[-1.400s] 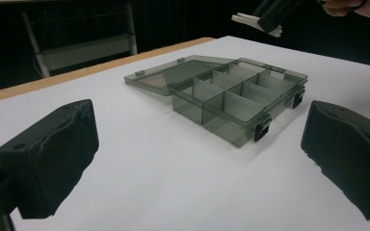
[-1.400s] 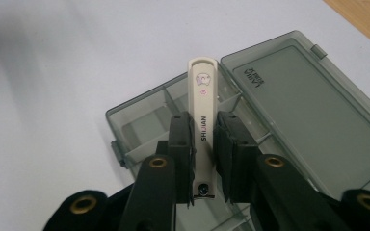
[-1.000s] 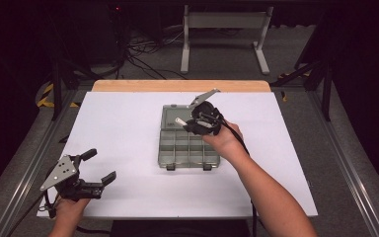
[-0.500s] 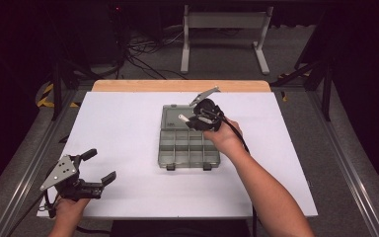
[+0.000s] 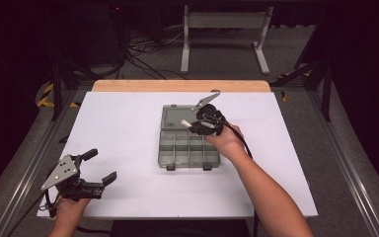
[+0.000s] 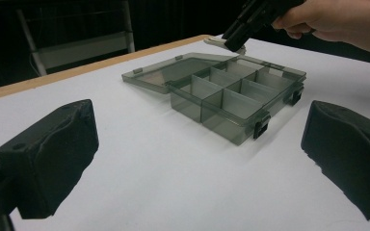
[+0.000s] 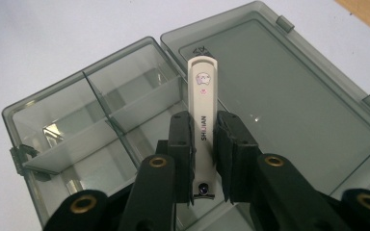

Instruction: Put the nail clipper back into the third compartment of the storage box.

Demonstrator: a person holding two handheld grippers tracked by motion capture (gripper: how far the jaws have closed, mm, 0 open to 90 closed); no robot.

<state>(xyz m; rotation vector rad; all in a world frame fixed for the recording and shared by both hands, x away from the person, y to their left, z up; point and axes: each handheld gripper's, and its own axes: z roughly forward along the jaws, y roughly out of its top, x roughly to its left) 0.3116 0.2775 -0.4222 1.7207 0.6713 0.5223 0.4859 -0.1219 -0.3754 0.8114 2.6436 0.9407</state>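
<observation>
While left fingers [image 5: 100,167] gape unmoved, right fingers [image 7: 204,144] clamping nail clipper [image 7: 203,103], lower over organiser box [image 5: 188,148].

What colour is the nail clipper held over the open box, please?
White nail clipper, with a small pink cartoon print; clearest in the right gripper view.

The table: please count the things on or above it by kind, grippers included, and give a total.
Clear grey compartment box, lid open: 1
White nail clipper, in the right gripper: 1
Grippers, with the left gripper: 2
Total: 4
</observation>
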